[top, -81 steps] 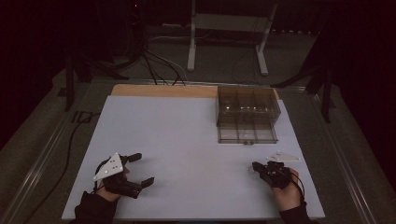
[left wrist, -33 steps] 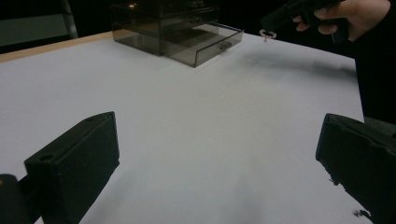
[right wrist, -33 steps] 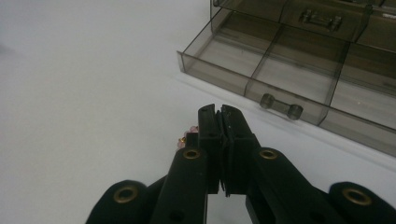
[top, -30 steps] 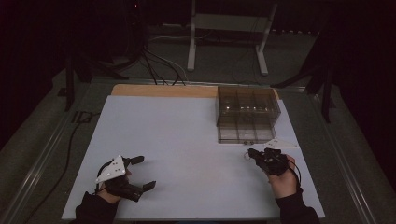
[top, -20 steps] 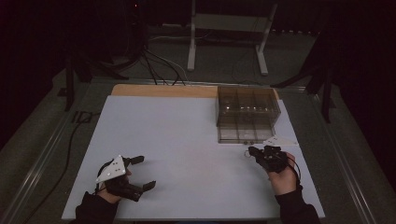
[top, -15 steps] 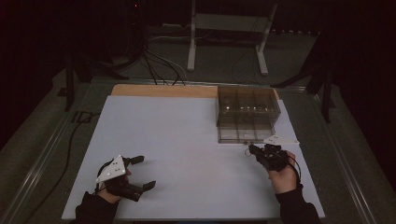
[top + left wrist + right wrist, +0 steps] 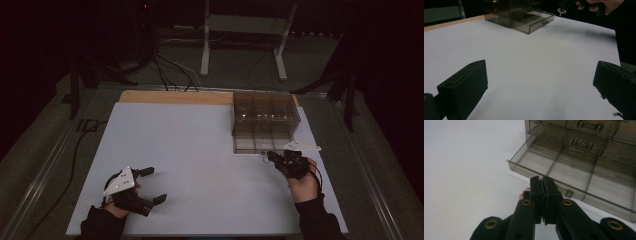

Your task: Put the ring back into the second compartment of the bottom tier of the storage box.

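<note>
A smoky clear drawer box (image 7: 265,112) stands at the table's far right, its bottom drawer (image 7: 574,172) pulled out, with dividers and bare compartments. My right gripper (image 7: 542,182) hovers just in front of that drawer's front wall, jaws shut on a small string of pink beads (image 7: 524,193). In the left gripper view the beads (image 7: 560,11) dangle below the right gripper (image 7: 569,3). From above, the right gripper (image 7: 272,157) is at the drawer's front edge. My left gripper (image 7: 150,185) rests low near the front left, open, with nothing between its jaws (image 7: 541,82).
The white table top (image 7: 200,150) stretches between the two hands. A wooden strip (image 7: 175,96) runs along its far edge. Metal stand legs (image 7: 205,50) and cables lie on the dark floor beyond.
The right gripper has moved away from the front edge up to the open drawer, then almost stopped. The left gripper has stayed where it was.
</note>
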The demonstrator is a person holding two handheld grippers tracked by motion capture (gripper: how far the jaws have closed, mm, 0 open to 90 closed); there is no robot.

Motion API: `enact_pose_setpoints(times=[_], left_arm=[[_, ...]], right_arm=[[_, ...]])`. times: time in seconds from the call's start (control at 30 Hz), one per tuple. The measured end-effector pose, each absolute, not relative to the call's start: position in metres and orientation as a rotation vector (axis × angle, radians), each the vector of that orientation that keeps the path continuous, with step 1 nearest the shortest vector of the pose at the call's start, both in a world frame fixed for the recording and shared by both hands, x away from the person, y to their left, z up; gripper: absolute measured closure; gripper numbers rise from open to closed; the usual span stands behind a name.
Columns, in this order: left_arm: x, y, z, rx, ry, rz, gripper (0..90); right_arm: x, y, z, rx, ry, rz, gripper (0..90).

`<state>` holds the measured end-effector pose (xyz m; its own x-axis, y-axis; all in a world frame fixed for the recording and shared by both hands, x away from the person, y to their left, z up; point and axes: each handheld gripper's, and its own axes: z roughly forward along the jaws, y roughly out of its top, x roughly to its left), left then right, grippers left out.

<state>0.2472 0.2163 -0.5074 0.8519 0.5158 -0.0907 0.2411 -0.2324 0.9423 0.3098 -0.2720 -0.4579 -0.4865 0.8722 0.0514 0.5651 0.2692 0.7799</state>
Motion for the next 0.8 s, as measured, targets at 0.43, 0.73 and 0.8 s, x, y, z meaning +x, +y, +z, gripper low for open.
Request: enact_pose_setpoints(times=[0.43,0.73,0.8], left_arm=[[0.247,0.216,-0.508,1.819,0.576,0.28,0.6],[0.247,0.216,-0.509,1.828,0.577,0.277,0.6],[0.248,0.217,-0.508,1.822,0.577,0.277,0.6]], right_arm=[[0.318,-0.271,-0.452,1.297,2.147,1.086,87.8],[0.325,-0.272,-0.448,1.307,2.138,1.095,87.8],[0.326,-0.272,-0.447,1.308,2.135,1.097,87.8]])
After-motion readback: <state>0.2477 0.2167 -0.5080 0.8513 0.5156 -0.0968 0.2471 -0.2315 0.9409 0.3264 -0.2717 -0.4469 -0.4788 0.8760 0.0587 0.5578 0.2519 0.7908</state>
